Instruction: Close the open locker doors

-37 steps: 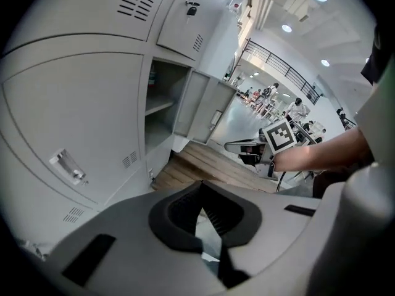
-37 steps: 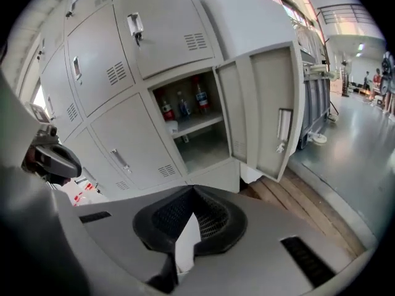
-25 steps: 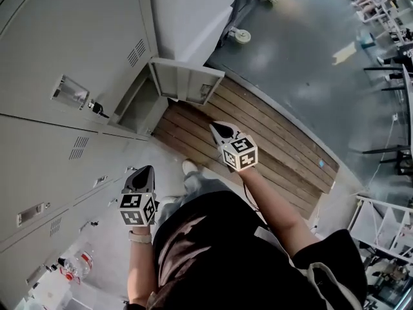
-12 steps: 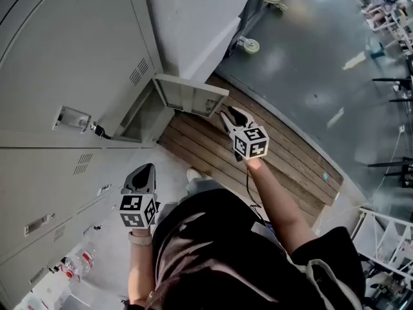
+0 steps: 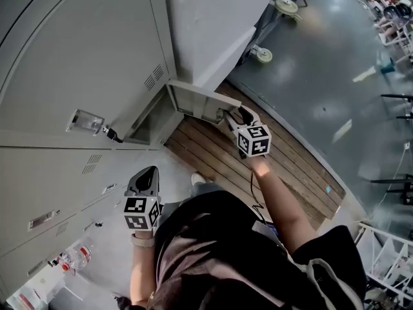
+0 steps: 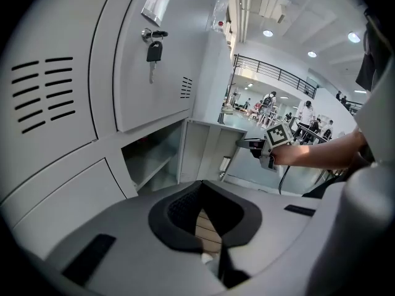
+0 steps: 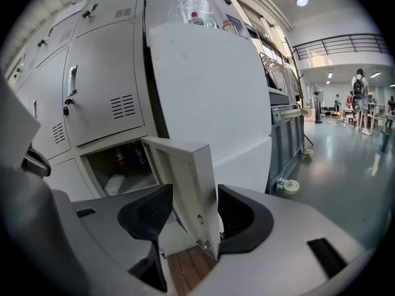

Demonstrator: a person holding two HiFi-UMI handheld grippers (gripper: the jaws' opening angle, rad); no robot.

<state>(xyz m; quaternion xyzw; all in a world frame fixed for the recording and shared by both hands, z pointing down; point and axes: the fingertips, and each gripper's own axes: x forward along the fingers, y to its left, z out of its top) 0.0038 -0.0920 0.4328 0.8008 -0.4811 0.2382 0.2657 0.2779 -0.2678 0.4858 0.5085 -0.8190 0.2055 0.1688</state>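
Grey sheet-metal lockers [image 5: 77, 57] with louvred vents fill the frame's left. At centre, the flat locker door [image 5: 197, 102] stands ajar, its edge between the right gripper [image 5: 235, 116]'s opening jaws. The left gripper [image 5: 147, 173] is closed and empty. The compartment [image 7: 117, 168] behind the door holds a small red item [image 7: 118, 159].

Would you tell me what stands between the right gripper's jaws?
The open locker door, jaws opening around its edge; the right gripper view shows this.

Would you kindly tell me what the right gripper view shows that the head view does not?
Only the right gripper view: things stored inside the open compartment, and the locker door's edge standing between the right gripper's opening jaws. Only the head view: the left gripper, held away from the lockers, and the person's dark top. Both: that open door, the right gripper and the wooden boards.
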